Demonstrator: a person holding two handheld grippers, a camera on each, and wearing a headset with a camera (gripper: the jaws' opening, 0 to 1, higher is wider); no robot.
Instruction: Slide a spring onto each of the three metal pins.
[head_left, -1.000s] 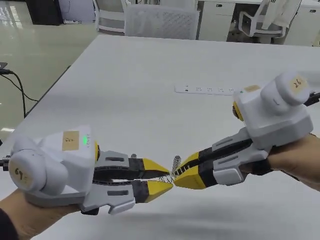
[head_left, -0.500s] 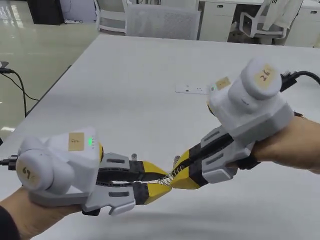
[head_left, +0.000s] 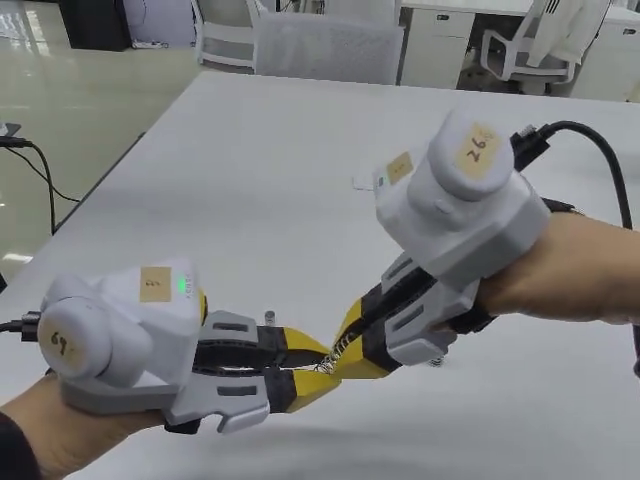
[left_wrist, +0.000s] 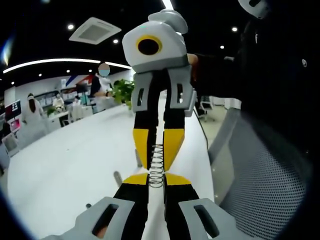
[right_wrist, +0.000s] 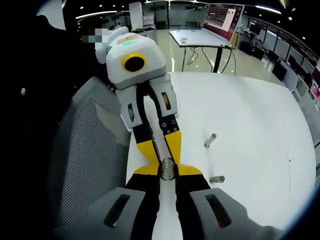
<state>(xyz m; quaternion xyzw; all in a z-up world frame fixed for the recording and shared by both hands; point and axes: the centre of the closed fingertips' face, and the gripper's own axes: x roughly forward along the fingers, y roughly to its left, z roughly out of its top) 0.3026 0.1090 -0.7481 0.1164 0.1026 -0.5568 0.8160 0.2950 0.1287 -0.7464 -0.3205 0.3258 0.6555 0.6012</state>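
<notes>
My left gripper lies low at the left, its yellow jaws shut on a thin metal pin that points toward the right gripper. From the upper right my right gripper slants down steeply, shut on a small steel spring. The two sets of tips meet nose to nose. In the left gripper view the spring runs between the right gripper's yellow fingers down to my left gripper. In the right gripper view the spring sits end-on in my right gripper.
A loose pin and a short spring-like piece lie on the white table to the right. Another small pin sits beside the left gripper. A power strip lies farther back, and chairs stand past the far edge.
My right gripper has swung left and tipped up to a steeper angle, its body now above the meeting point. The left gripper has barely moved; the spring stays at the tips.
</notes>
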